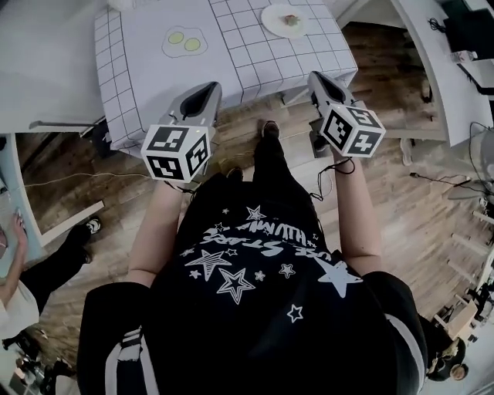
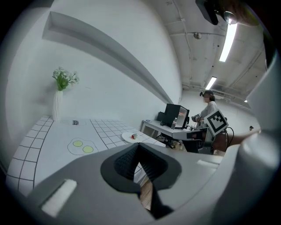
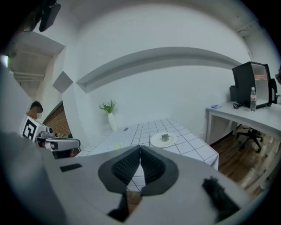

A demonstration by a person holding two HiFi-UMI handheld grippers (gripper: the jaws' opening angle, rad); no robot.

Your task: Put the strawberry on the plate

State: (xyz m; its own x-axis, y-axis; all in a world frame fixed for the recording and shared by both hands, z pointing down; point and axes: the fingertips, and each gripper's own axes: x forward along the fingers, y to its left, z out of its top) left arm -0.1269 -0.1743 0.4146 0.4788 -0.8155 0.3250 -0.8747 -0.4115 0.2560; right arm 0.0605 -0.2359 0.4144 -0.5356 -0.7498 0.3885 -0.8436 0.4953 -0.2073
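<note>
The strawberry (image 1: 291, 20) sits on the plate (image 1: 272, 15) on the table (image 1: 139, 46). The left tool (image 2: 139, 151) and right tool (image 3: 140, 154) are closed tight, holding nothing. The job looks done, so best leave the plate alone.

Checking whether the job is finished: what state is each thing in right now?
left gripper: shut, empty.
right gripper: shut, empty.
plate: flat on the table, holding the strawberry.
strawberry: resting on the plate.
vase: upright, with flowers in it.
</note>
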